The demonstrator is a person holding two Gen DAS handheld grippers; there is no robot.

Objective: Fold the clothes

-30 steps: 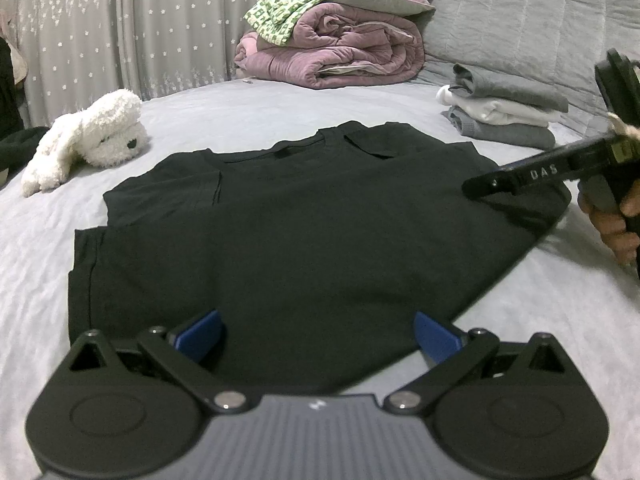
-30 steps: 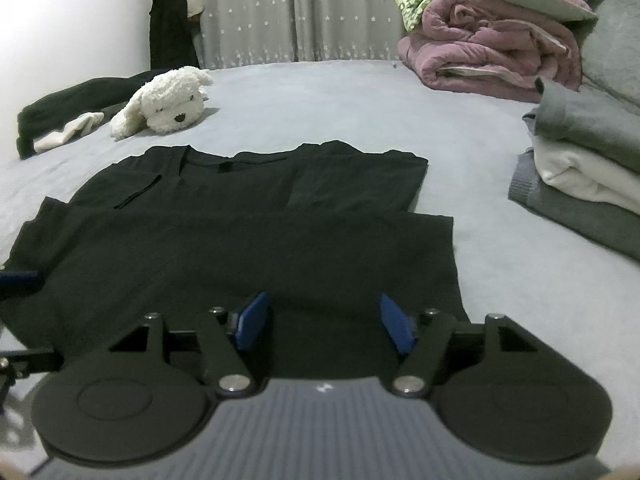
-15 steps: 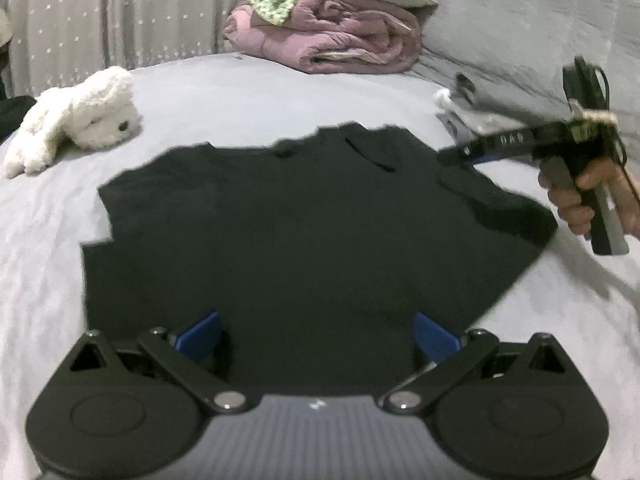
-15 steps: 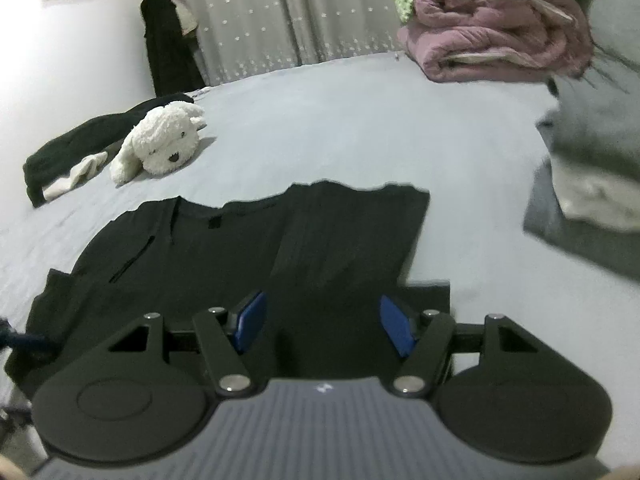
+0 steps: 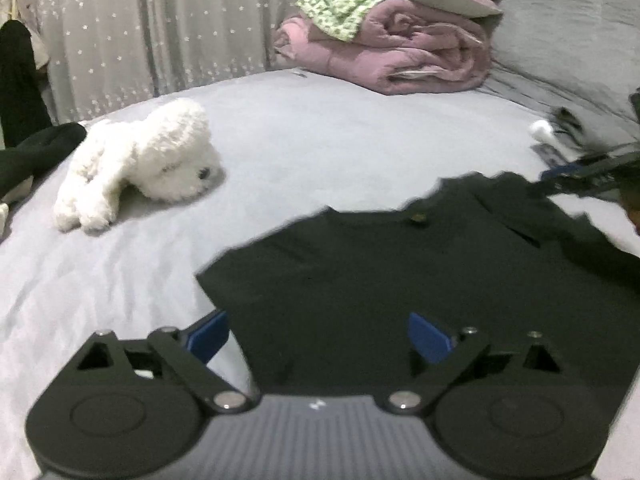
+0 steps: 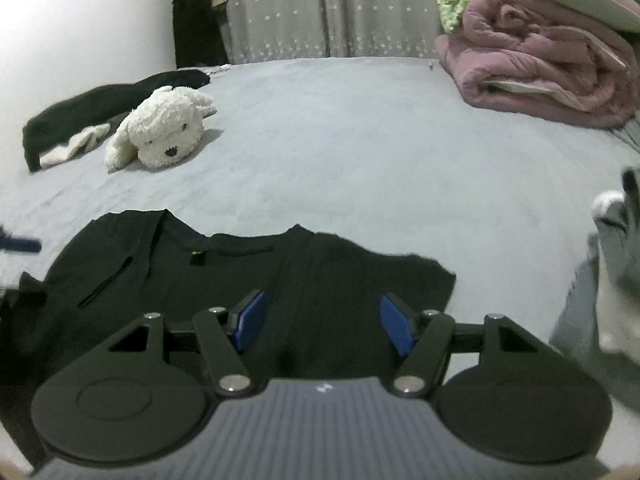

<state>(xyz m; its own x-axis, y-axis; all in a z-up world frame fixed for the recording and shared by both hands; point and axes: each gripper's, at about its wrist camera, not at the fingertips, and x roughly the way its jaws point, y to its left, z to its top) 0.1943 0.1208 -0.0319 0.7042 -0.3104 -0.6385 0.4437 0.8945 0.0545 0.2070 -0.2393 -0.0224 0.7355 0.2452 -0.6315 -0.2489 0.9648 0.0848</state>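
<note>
Black shirt [image 6: 224, 280] lies flat on grey bedsheet [image 6: 360, 152]; both tongs, left [image 5: 318, 334] and right [image 6: 320, 322], gape empty

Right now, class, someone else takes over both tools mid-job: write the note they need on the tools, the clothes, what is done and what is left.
Left tool: jaws wide, just closing slightly, nothing between the pads.
Right tool: jaws apart, holding nothing.
Both hang over the near part of the black T-shirt, which lies flat on the grey bed, collar away from you, sleeves folded in.
Folded pile of grey and white clothes sits at the right.
Done: sleeves folded in.
Left: probably fold the body in half, then stack it on the pile.
</note>
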